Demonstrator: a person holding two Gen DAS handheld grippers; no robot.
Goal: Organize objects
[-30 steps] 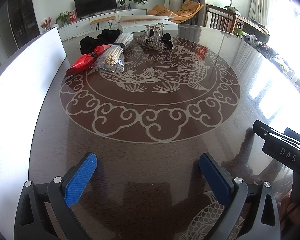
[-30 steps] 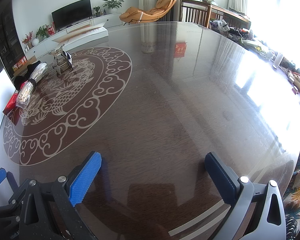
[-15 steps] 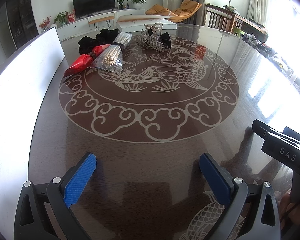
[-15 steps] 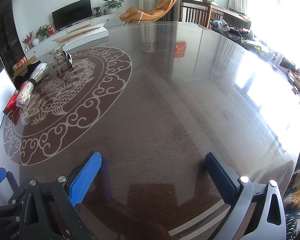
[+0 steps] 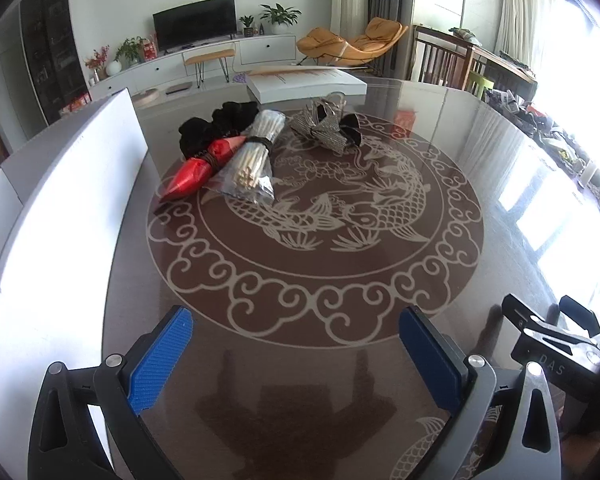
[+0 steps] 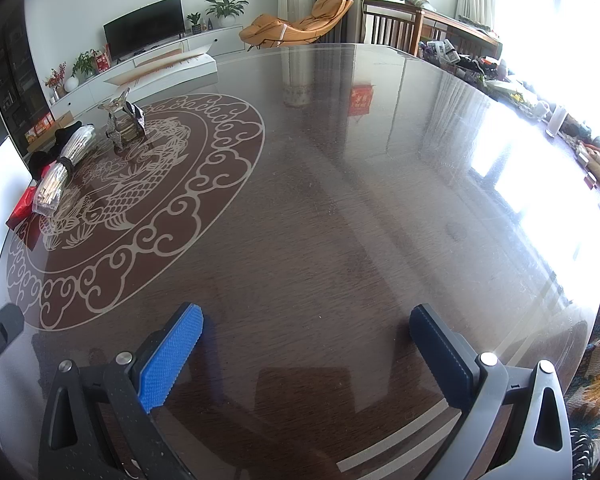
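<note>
We logged both tools empty: left gripper point(image 5: 296, 354) and right gripper point(image 6: 306, 354), jaws spread. Chopstick bundle point(image 5: 254, 156), red packet point(image 5: 196, 172), black cloth point(image 5: 208, 128) and patterned shoe point(image 5: 326, 128) lay clustered on the table's point(image 5: 340, 380) far side.

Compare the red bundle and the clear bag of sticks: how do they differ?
The red bundle is opaque, glossy and tapers to a point; the clear bag is see-through, showing pale sticks, and ends blunt. The red bundle lies nearer the white board; the bag lies on the table's pattern side. Both are tied around the middle with dark cord, lie flat and touch side by side.
</note>
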